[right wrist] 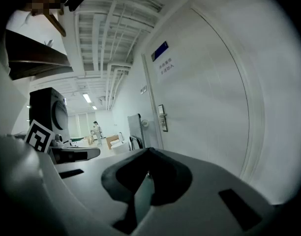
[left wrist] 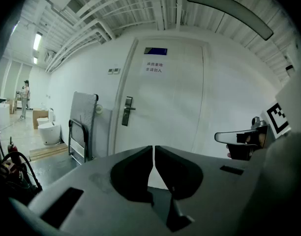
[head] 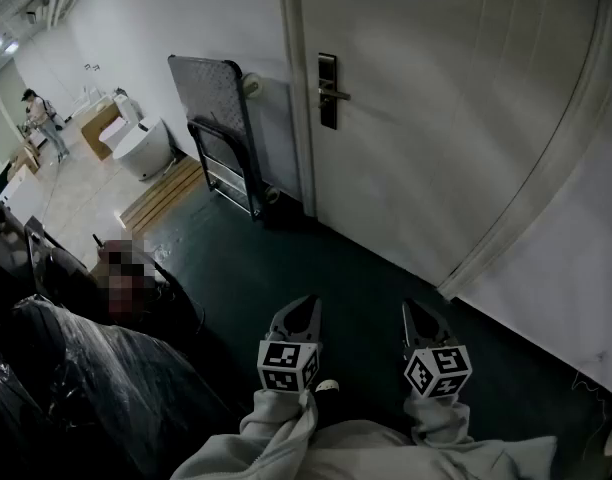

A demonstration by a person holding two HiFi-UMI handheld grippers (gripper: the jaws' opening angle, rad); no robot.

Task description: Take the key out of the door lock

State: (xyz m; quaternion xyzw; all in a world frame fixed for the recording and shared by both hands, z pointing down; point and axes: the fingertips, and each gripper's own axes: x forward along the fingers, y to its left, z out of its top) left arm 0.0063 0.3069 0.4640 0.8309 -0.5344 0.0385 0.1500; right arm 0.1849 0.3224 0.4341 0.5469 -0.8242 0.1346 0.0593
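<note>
Lock plate (head: 328,90) stands well ahead of both clenched, empty claws, left gripper (head: 304,306) seemingly nearer than right gripper (head: 416,313); key indiscernible.

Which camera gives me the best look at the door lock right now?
The head view: the door lock shows largest there, plate and lever clear. The left gripper view shows it smaller, front on; the right gripper view shows it small and oblique. No key discernible anywhere.
</note>
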